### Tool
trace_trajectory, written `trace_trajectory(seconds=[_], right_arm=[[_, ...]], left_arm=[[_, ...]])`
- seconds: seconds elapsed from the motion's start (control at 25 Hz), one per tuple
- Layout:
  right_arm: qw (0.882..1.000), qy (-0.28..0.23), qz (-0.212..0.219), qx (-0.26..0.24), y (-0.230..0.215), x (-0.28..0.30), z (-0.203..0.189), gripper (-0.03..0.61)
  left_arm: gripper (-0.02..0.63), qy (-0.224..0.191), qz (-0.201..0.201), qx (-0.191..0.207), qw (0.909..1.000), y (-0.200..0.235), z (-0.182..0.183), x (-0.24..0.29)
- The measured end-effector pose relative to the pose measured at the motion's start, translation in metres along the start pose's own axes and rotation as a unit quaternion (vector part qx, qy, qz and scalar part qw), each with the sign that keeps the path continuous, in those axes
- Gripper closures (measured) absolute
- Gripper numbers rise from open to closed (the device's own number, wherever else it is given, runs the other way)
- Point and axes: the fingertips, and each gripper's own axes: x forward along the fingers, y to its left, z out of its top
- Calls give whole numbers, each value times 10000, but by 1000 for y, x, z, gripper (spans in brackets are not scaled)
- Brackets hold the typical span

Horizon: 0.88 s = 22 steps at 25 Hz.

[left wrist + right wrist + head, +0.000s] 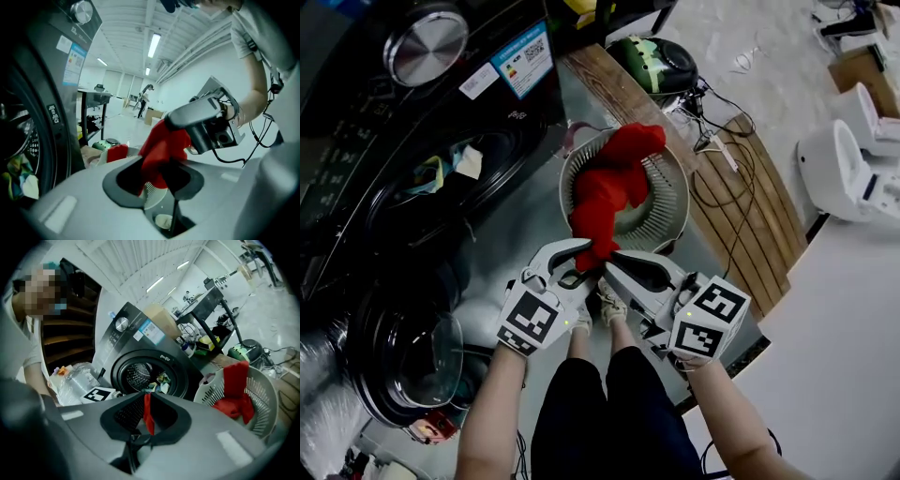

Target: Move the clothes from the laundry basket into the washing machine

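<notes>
A red garment [607, 192] hangs stretched out of the round white laundry basket [671, 217], its upper end still draped on the far rim. My left gripper [579, 263] is shut on its lower end, and the red cloth [161, 147] fills the jaws. My right gripper [611, 270] meets it from the right and is shut on a thin fold of the same garment [148, 412]. Left of the basket stands the dark washing machine [412, 112] with its drum [450, 178] open and some clothes inside. In the right gripper view the basket [262, 399] lies right of the drum [147, 376].
The machine's round door [403, 352] hangs open at the lower left. A green round device [656, 58] and loose cables [722, 141] lie beyond the basket. White appliances [844, 164] sit at the right, and a white surface [844, 366] at the lower right.
</notes>
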Motion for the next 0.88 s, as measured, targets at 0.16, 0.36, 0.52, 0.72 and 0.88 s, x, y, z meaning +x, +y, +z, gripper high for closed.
trace_trajectory(seconds=[0.16, 0.36, 0.52, 0.72, 0.88], right_arm=[[9994, -209, 206, -168, 11, 4, 14, 510], [9995, 71, 230, -186, 5, 20, 2, 308], [9985, 385, 93, -389, -3, 35, -16, 191], [9845, 1129, -497, -1246, -36, 63, -53, 114], [9603, 1803, -1070, -1838, -76, 98, -86, 112]], left_arm=[[555, -238, 286, -292, 9989, 3, 10, -25], [560, -363, 925, -716, 9925, 20, 4, -70], [560, -481, 1476, -975, 9831, 34, 8, -115], [560, -761, 2172, -1160, 9662, 55, 14, -181], [560, -931, 2594, -1136, 9545, 58, 16, -230]])
